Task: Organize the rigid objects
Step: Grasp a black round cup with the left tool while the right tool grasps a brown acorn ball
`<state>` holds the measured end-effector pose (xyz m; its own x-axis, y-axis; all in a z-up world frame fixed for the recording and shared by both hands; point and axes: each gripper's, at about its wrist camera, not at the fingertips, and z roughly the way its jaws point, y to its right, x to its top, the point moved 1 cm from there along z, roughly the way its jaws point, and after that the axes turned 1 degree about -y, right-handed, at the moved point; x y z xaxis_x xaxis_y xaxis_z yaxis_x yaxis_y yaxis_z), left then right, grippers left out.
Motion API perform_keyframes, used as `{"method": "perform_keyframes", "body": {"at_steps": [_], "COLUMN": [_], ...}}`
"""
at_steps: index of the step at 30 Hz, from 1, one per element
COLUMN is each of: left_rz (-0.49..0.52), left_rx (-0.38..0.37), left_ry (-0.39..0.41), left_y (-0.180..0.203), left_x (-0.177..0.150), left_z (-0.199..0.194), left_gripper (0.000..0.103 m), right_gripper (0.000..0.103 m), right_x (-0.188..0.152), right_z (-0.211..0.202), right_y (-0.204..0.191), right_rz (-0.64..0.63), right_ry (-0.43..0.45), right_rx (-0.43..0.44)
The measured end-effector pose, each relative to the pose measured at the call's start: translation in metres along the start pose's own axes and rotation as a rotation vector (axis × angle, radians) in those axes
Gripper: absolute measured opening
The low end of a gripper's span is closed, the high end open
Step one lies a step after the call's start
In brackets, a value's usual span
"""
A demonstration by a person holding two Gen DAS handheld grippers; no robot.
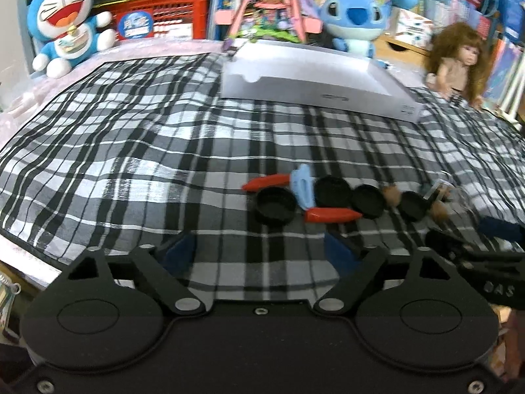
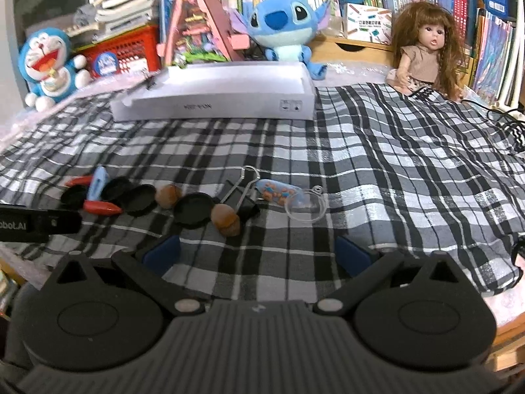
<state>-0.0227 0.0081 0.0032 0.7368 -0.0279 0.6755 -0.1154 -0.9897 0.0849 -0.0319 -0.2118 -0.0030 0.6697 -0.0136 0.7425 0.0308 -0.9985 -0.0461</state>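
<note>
A row of small objects lies on the plaid cloth. It holds several black round lids, two red chili-shaped pieces, a light blue clip, two brown nuts, a black binder clip, a patterned blue hair clip and a clear round piece. My left gripper is open just short of the lids, nothing between its blue fingers. My right gripper is open in front of the nuts, and nothing is between its blue fingers either.
A shallow white box sits open at the back of the cloth. Behind it are a blue cat plush, a blue alien plush, a doll, a red crate and shelves of books.
</note>
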Motion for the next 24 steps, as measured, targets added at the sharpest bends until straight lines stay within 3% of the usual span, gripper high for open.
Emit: {"method": "perform_keyframes", "body": {"at_steps": [5,10,15,16,17,19,24], "left_rz": [0.045,0.043,0.073,0.078,0.085,0.091,0.089], "left_rx": [-0.014,-0.021,0.023,0.030,0.037,0.042,0.026], "left_ry": [0.038,0.069,0.066,0.069,0.079,0.089,0.100], "left_y": [0.009,0.010,0.014,0.014,0.015,0.018,0.019], "left_x": [-0.004,0.002,0.003,0.001,0.001,0.000,0.001], "left_z": [-0.006,-0.002,0.013,0.015,0.015,0.012,0.004], "left_gripper": [0.051,0.048,0.047,0.042,0.029,0.029,0.029], "right_gripper": [0.092,0.081,0.060,0.057,0.049,0.025,0.021], "right_x": [0.001,0.005,0.006,0.006,0.006,0.005,0.003], "right_z": [-0.008,-0.008,-0.005,-0.003,-0.002,0.001,-0.006], "right_y": [-0.001,-0.003,-0.007,-0.008,-0.010,-0.013,-0.019], "right_rz": [0.003,-0.009,-0.014,-0.018,-0.021,-0.024,-0.057], "right_ry": [0.057,0.077,0.086,0.084,0.080,0.065,0.085], "right_rx": [0.019,0.020,0.016,0.016,0.017,0.021,0.027]}}
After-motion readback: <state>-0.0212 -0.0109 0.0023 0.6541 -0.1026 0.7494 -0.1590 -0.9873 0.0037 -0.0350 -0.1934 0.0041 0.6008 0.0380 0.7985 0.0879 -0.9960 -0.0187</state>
